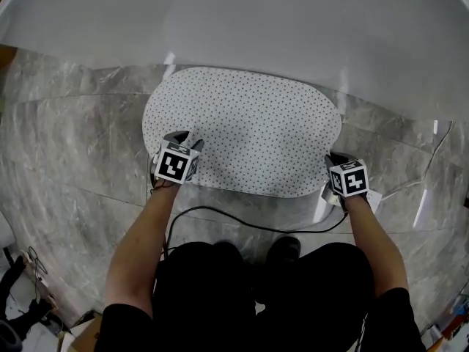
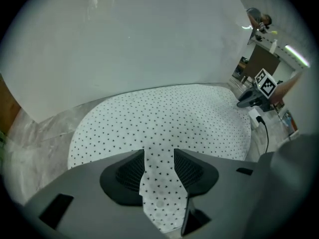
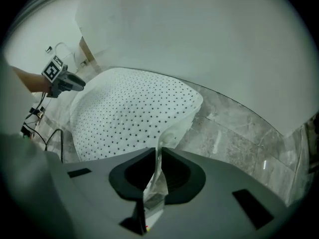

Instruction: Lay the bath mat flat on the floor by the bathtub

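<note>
The white oval bath mat with small black dots lies on the grey marble floor against the white bathtub. My left gripper is at the mat's near left edge. In the left gripper view its jaws stand wide apart with the mat between them and no pad pressing on it. My right gripper is at the mat's near right edge. In the right gripper view its jaws stand close together, pinching a thin raised fold of the mat, which humps up slightly there.
A black cable runs across the floor just in front of the mat, between the two arms. The person's dark trousers and shoes are below it. Clutter sits at the lower left and lower right corners.
</note>
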The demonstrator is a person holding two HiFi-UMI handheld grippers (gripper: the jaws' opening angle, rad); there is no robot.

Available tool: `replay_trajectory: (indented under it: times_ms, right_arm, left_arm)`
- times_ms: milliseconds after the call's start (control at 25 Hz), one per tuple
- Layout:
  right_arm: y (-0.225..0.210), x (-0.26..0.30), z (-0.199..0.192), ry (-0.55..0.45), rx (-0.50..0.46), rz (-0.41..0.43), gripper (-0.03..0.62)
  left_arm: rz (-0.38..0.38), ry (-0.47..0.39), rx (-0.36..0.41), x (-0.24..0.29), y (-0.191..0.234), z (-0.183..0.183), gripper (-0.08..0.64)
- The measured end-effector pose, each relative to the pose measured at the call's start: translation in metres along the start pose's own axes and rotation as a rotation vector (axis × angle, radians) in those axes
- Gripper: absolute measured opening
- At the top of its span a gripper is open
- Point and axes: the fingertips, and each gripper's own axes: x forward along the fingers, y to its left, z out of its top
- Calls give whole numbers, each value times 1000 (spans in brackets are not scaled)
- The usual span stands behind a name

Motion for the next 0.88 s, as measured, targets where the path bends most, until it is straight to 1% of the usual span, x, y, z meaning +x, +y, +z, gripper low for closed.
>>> replay_trajectory:
  times_ms: [40, 120, 240, 280, 400, 480, 520, 560, 640, 680, 880]
  right_arm:
    - [-4, 2, -3, 14, -5, -18, 49]
    - [-16, 4, -14, 35, 25, -42, 54]
    - [-25, 3, -31, 54, 110, -21, 126]
    - [-25, 2, -34, 54, 130, -8, 127]
    - [-21, 2, -34, 22, 192, 37, 84]
    - [-20, 3, -29, 2, 224, 48, 64]
    - [-20, 5, -27, 4, 216, 40, 47]
    - [-22, 5, -27, 14, 187, 25, 32]
    - [-27, 6, -30, 40, 113, -7, 26]
    - [-28, 6, -32, 46, 98, -13, 26]
    - [-32, 5, -34, 40, 134, 0, 25]
  left_arm:
    - [-15, 5, 10, 0, -4, -1, 196]
    - [-41, 11, 26, 1, -12, -1, 196]
    - [-77, 11, 35, 5, -27, 1, 196]
    - [-86, 14, 40, 7, -32, 2, 196]
    - [-109, 24, 57, 10, -43, 1, 196]
    - [-120, 27, 63, 13, -46, 2, 196]
    - [-125, 32, 64, 14, -46, 1, 196]
    - [-128, 40, 65, 15, -47, 0, 196]
    - [-132, 57, 65, 15, -47, -5, 196]
    - [-136, 62, 65, 15, -48, -6, 196]
    - [-145, 70, 57, 18, -48, -12, 195]
